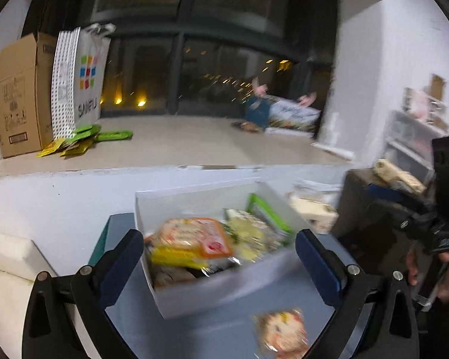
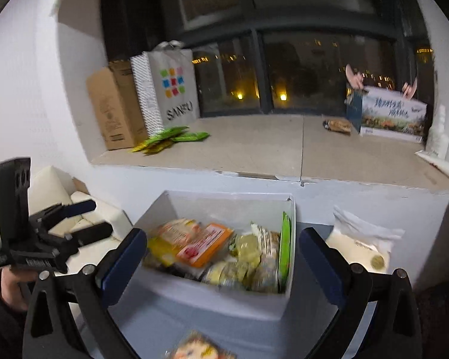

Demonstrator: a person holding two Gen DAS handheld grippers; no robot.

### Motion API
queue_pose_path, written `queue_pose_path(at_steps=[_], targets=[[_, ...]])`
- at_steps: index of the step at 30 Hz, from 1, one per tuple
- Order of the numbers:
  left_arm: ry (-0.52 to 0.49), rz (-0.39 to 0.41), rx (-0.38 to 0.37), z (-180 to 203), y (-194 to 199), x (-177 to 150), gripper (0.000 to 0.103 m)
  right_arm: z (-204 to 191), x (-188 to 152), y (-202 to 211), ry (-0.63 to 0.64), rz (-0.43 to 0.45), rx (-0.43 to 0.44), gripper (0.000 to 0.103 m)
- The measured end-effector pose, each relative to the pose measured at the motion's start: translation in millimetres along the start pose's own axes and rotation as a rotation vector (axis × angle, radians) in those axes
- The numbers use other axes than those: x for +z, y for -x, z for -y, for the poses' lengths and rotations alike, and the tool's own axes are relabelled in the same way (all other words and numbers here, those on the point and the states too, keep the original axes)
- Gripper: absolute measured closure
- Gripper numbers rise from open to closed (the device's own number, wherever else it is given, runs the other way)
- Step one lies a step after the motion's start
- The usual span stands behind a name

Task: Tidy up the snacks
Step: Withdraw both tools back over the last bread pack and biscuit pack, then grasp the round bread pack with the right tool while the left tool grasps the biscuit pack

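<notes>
- Hovering over the white box (image 1: 224,293) with jaws spread wide and nothing between them, the left gripper (image 1: 218,257) frames the heap of snacks; the right gripper (image 2: 223,257) hangs above the same box, equally wide apart and empty.
- Piled inside the box are an orange packet (image 2: 205,243), yellowish packets (image 2: 248,251) and a green packet (image 2: 284,248) standing on edge against the right wall. One loose snack packet (image 1: 281,332) lies on the blue-grey surface (image 1: 194,338) just in front of the box, not yet put away.
- Both grippers crowd the same box, so I'd worry they knock into each other, or that one nudges the light cardboard wall and slides the whole box along.
- That loose packet looks slick and flat; a pinch from above could skate off it or push it toward the edge of the surface.
- The heap already rises near the rim, so dropping another packet on top may let it slip back out, or tip the green one over.
- Everything is smeared with motion blur, which suggests quick movement; aim could easily be off.
- A white pouch (image 2: 362,239) sits just right of the box, easy to bump.
</notes>
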State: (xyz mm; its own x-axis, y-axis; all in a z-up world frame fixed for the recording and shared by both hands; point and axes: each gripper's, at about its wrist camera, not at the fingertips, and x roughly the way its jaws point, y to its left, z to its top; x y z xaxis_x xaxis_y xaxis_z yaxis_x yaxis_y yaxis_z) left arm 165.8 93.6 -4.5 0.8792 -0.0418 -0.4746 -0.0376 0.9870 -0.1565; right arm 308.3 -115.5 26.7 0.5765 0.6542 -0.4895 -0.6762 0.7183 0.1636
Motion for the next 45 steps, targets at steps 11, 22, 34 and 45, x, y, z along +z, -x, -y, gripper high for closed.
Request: queue_pose_path(at_steps=[11, 22, 34, 45], targets=[[0.074, 0.016, -0.002, 28, 94, -114, 0.0, -21, -129, 97, 0.02, -0.006, 0.002, 0.0], [0.058, -0.049, 0.014, 41, 97, -153, 0.0, -27, -183, 38, 0.0, -0.226, 0.022, 0.0], [0.075, -0.067, 0.0, 34, 97, -162, 0.0, -47, -189, -69, 0.076, -0.416, -0.031, 0.0], [0.086, -0.081, -0.005, 33, 93, -168, 0.0, -46, -188, -104, 0.059, -0.463, -0.092, 0.0]])
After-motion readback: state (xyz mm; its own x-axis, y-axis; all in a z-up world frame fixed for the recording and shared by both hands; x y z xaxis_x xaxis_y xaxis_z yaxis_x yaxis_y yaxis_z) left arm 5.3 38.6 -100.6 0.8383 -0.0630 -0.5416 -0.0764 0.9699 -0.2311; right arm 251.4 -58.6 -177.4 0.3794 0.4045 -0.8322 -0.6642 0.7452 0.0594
